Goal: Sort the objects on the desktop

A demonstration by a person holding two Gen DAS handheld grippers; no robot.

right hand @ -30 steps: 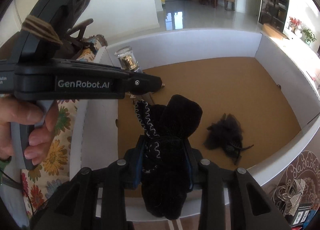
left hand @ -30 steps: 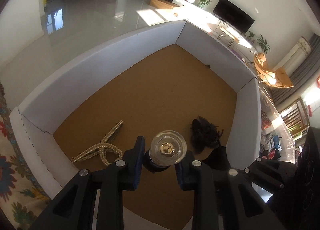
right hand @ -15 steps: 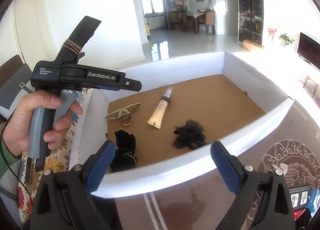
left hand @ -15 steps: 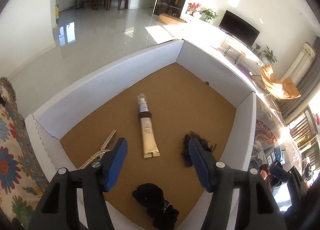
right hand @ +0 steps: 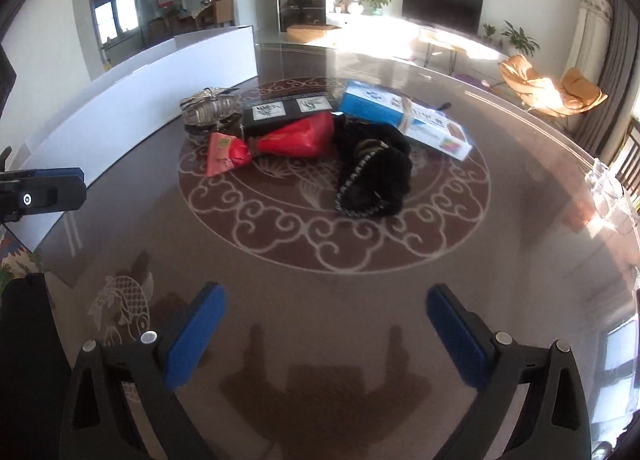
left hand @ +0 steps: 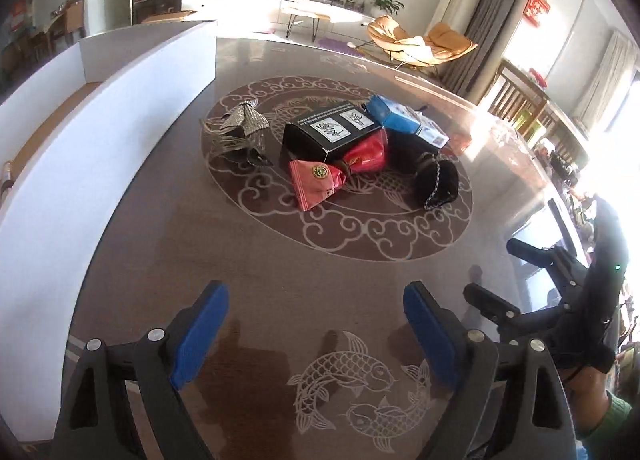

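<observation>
A pile of objects lies on the patterned table: a red wrapped packet [left hand: 320, 176] [right hand: 280, 142], a black box [left hand: 332, 132] [right hand: 286, 110], a blue box [left hand: 396, 118] [right hand: 394, 112], a black cloth item with a chain [left hand: 436, 180] [right hand: 376, 176], and a silver hair clip [left hand: 240, 128] [right hand: 208, 110]. My left gripper [left hand: 316, 324] is open and empty, short of the pile. My right gripper [right hand: 326, 332] is open and empty, also short of it. The white-walled box [left hand: 100, 116] [right hand: 140, 100] stands to the left.
The other hand-held gripper shows at the right edge of the left wrist view [left hand: 560, 300] and at the left edge of the right wrist view [right hand: 40, 192]. Fish patterns mark the table near the grippers. A floral cloth [right hand: 16, 264] lies at the left.
Both grippers let go of their items in the box, opened, and swung away from it. They now face the pile on the table.
</observation>
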